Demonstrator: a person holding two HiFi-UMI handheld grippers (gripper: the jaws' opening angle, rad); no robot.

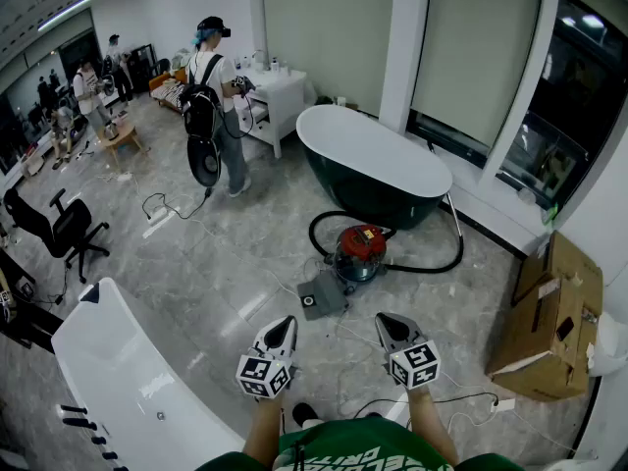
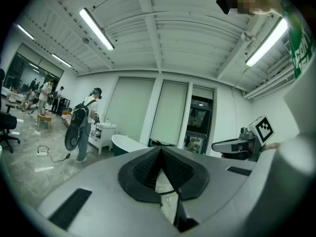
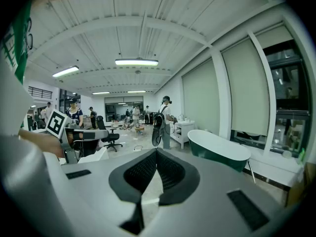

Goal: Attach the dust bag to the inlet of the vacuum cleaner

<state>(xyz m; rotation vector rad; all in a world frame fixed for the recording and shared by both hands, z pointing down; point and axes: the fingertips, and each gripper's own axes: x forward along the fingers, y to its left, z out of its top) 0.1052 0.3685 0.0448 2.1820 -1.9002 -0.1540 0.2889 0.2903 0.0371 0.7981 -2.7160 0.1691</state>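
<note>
A flat grey piece with a round hole, probably the dust bag (image 1: 322, 294), lies on the floor just beside the red vacuum cleaner (image 1: 360, 251). The vacuum's black hose (image 1: 312, 234) loops along a dark bathtub (image 1: 373, 170). Nearer the person, apart from both, the left tongs (image 1: 284, 324) and right tongs (image 1: 388, 322) hover clenched, tips meeting on nothing.

Open floor (image 1: 235, 273) ahead, hose (image 1: 432, 266) curled beside vacuum (image 1: 360, 251)
</note>
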